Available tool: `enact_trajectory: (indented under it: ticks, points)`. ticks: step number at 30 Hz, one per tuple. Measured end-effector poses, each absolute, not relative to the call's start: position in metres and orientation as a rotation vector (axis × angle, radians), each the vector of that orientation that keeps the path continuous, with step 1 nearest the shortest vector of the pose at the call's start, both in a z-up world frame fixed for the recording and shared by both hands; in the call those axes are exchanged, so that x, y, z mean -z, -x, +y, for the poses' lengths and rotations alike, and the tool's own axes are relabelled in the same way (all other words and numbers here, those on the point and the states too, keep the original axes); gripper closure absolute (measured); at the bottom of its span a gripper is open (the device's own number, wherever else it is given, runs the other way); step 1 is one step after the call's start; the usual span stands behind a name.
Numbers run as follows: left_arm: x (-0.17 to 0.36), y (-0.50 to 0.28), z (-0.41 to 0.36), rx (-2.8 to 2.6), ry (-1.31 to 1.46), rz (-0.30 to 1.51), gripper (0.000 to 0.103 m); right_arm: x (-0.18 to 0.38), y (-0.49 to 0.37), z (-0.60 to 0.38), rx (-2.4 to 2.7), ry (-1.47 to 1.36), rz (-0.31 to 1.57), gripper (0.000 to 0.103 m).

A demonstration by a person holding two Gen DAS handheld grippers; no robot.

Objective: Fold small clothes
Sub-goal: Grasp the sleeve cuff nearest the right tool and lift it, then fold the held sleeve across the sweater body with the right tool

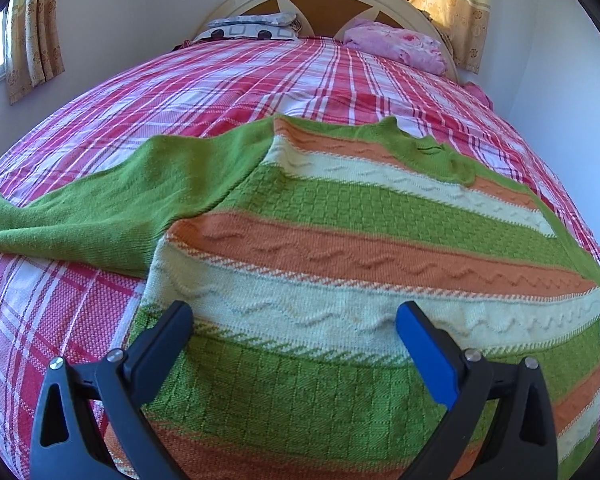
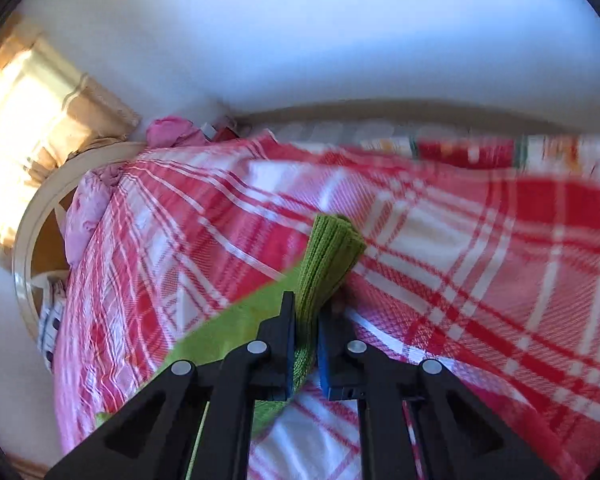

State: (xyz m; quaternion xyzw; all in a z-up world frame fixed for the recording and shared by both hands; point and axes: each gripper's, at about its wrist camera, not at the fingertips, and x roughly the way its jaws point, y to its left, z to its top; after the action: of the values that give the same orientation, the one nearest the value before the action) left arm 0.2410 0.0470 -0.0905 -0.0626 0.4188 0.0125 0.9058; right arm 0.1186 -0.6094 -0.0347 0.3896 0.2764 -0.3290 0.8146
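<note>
Left wrist view: the left gripper (image 1: 294, 322) stands with its jaws wide apart, nothing between them. Directly beneath and ahead of it the knitted sweater with green, orange and cream stripes (image 1: 340, 248) lies spread flat on the red-and-white plaid bedspread (image 1: 220, 80). One plain green sleeve (image 1: 100, 208) extends to the gripper's left. Far ahead, a pink bundled blanket (image 1: 396, 46) sits by the cream arched headboard (image 1: 236, 4).

Right wrist view: the right gripper (image 2: 305, 312) is clamped on the green ribbed sleeve cuff (image 2: 330, 256), which protrudes past its fingertips above the bedspread. Background is motion-blurred.
</note>
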Motion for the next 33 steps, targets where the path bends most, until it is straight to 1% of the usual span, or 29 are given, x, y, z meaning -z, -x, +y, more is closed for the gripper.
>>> enact_trajectory:
  ticks: [4,7,10,13,16,19,22,25,29,33]
  points:
    - [0.090,-0.242,0.049,-0.020,0.137,0.862,0.000,-0.026,-0.133,-0.560,0.606,-0.668,0.540,0.094]
    - [0.089,-0.239,0.051,-0.015,0.149,0.857,0.000,-0.072,-0.154,-0.496,0.464,-0.554,0.533,0.094]
    - [0.083,-0.232,0.053,-0.002,0.150,0.850,0.000,-0.102,-0.178,-0.417,0.300,-0.448,0.544,0.094]
    - [0.070,-0.212,0.056,-0.005,0.090,0.799,0.000,-0.109,-0.204,-0.334,0.129,-0.391,0.582,0.094]
    - [0.057,-0.196,0.065,-0.003,0.051,0.761,0.000,-0.097,-0.232,-0.256,-0.003,-0.335,0.607,0.094]
    - [0.047,-0.181,0.088,-0.039,0.072,0.712,0.000,-0.076,-0.252,-0.188,-0.092,-0.271,0.638,0.094]
    - [0.054,-0.176,0.114,-0.077,0.132,0.708,0.000,-0.046,-0.267,-0.127,-0.173,-0.243,0.687,0.094]
    - [0.072,-0.180,0.133,-0.131,0.153,0.748,0.000,-0.016,-0.279,-0.079,-0.198,-0.190,0.729,0.094]
    - [0.095,-0.183,0.147,-0.145,0.230,0.791,0.000,0.016,-0.292,-0.052,-0.200,-0.157,0.770,0.094]
    - [0.099,-0.185,0.145,-0.132,0.238,0.784,0.000,0.043,-0.300,-0.035,-0.222,-0.156,0.788,0.094]
